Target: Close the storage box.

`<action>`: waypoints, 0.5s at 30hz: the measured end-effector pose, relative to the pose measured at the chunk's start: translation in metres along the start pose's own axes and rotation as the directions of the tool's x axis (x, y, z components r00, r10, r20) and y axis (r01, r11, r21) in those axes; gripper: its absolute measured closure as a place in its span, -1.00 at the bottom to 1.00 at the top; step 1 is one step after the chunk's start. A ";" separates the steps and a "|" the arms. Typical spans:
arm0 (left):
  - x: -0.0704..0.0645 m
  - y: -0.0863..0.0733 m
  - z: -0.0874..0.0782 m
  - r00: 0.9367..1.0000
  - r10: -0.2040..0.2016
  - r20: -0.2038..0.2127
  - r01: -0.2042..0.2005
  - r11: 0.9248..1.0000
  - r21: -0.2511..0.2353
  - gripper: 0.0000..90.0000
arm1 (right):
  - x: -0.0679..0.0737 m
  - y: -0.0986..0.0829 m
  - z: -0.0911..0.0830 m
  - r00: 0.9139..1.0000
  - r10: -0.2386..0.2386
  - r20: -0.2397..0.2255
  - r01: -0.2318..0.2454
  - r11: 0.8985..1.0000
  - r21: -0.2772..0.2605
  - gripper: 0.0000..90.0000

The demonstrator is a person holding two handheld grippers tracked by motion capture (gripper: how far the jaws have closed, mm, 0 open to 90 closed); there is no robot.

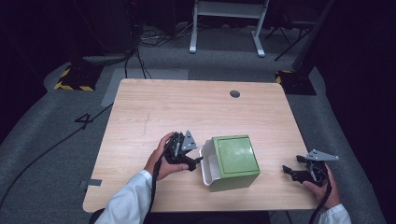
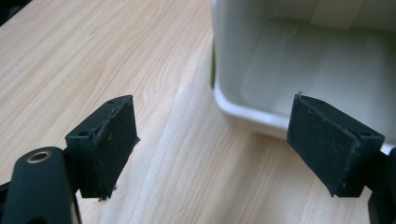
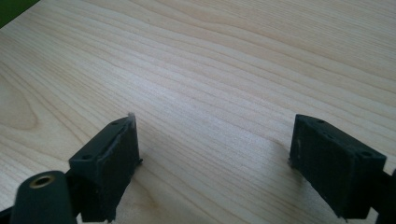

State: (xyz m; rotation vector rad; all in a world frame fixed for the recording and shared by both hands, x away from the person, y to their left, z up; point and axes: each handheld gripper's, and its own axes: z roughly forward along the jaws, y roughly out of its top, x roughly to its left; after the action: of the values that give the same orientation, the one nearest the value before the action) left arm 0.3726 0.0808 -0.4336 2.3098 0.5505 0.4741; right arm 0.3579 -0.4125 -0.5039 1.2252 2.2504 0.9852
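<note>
Pale wood surface (image 1: 154, 112), round grommet hole (image 1: 235, 94) near far edge, green box (image 1: 235, 156) lying on it, white inside facing left

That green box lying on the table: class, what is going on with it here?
A person holds a gripper in each hand. The green box lies on its side on the wooden table, its white open mouth facing the left gripper. That gripper's jaws are open right at the white rim, holding nothing. The right gripper waits open, apart from the box.
</note>
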 end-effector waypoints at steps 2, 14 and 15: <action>0.002 -0.002 -0.003 1.000 0.005 -0.010 -0.005 1.000 0.007 -0.64 | 0.000 0.000 0.000 1.000 0.000 0.000 0.000 1.000 0.000 -0.65; 0.015 -0.029 -0.021 0.997 0.004 -0.083 0.003 0.997 0.077 -0.64 | 0.000 0.000 0.000 1.000 0.000 0.000 0.000 1.000 0.000 -0.65; 0.016 -0.032 -0.023 0.996 0.007 -0.093 0.001 0.997 0.083 -0.64 | 0.000 0.000 0.000 1.000 0.000 0.000 0.000 1.000 0.000 -0.65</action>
State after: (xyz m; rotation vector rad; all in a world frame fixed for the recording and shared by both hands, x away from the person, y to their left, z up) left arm 0.3669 0.1226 -0.4384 2.3770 0.6227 0.5733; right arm 0.3578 -0.4124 -0.5039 1.2253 2.2502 0.9860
